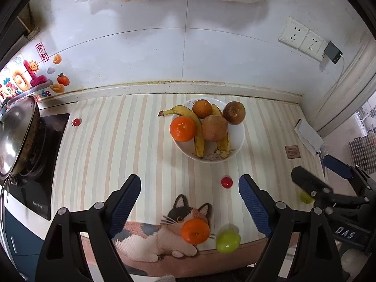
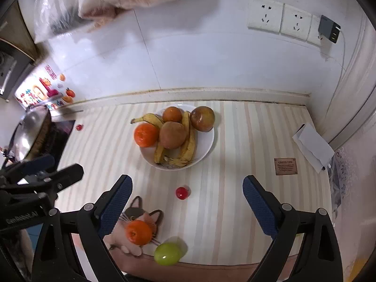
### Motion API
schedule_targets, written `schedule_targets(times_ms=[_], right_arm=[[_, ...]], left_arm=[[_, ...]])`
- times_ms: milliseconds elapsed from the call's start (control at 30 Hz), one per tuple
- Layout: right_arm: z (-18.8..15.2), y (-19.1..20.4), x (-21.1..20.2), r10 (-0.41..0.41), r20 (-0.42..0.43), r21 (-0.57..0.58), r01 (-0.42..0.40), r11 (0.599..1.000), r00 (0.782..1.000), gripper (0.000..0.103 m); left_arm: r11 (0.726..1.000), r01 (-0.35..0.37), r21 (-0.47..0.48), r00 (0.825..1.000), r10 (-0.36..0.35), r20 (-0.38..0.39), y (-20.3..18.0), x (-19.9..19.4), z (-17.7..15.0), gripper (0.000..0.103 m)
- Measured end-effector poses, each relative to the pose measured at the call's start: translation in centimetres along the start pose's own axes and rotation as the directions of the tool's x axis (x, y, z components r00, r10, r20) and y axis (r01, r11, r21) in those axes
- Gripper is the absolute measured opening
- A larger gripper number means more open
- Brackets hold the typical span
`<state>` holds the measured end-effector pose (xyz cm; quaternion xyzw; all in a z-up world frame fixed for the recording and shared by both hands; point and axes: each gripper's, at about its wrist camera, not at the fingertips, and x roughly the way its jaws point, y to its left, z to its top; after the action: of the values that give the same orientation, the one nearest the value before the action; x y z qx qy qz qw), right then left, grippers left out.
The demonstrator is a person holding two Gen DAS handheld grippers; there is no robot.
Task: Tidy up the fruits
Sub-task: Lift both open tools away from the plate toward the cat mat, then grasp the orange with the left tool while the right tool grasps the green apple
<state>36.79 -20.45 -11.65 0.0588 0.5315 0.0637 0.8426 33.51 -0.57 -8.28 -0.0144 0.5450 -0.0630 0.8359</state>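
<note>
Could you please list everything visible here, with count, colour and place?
plate: one, white, mid-counter.
bananas: two, spotted yellow, on the plate.
oranges: three; two on the plate, one loose on the cat picture.
brown fruits: two, on the plate.
red fruits: two, small; one in front of the plate, one far left by the stove.
green fruits: at least two; one at the mat's front edge, one behind the right claw.
mat: one, striped cream, covering the counter.
pot lid: one, steel, on the stove.
paper: white, far right.
sockets: white, on the wall.
left claw: open, empty.
right claw: open, empty.
</note>
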Motion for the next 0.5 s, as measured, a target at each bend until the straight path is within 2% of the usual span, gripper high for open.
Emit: schedule_targets(times_ms=[67,133,233,300,333,367,433,467,500], right_arm=[[-0.3,-0.4,-0.4,0.022,-0.006,0.017,-0.022,1.0,1.0,0.098],[-0.9,-1.0,0.2,0.074,-0.056,0.055,-0.071,0.996,0.996,0.098],[-3.1,-2.3,3.4,0.147,-0.184,0.122,-0.126,0.984,0.972,0.098],[-4.8,-3.2,5.6,0.183,-0.251,0.171,-0.143,0.975,0.951,0.098],[-6.1,-3.8,7.2,0.208,-0.297,0.207,-0.15,0.967,0.932,0.098],[-6.9,-4.2,8.1,0.228,-0.32,0.232,-0.157,0.96,0.92,0.098],[-9.0,-5.2,10.5,0.294,-0.372,0.308,-0.182,0.934,0.88,0.097],[-10.0,-5.5,11.7,0.322,-0.4,0.34,-0.187,0.922,0.858,0.095],[-11.0,-5.6,12.6,0.338,-0.42,0.358,-0.189,0.914,0.842,0.088]], left_arm=[[1.0,0.0,-0.004,1.0,0.0,-0.005,0.0,-0.1,-0.5,0.085],[1.0,-0.014,-0.006,0.999,0.014,-0.033,0.1,0.6,-1.1,0.085],[0.999,-0.042,0.001,0.993,0.042,-0.111,0.2,3.1,-2.6,0.085],[0.998,-0.052,0.031,0.979,0.058,-0.195,0.0,6.1,-3.9,0.085],[0.997,-0.057,0.048,0.97,0.067,-0.232,-0.2,7.5,-4.6,0.085],[0.997,-0.051,0.065,0.954,0.068,-0.291,-0.3,9.6,-5.5,0.085],[0.996,-0.029,0.081,0.925,0.058,-0.375,-0.7,12.6,-6.8,0.085],[0.997,-0.019,0.074,0.906,0.048,-0.421,-0.7,14.4,-7.7,0.085],[0.997,-0.012,0.072,0.892,0.044,-0.451,-0.7,15.6,-8.3,0.085]])
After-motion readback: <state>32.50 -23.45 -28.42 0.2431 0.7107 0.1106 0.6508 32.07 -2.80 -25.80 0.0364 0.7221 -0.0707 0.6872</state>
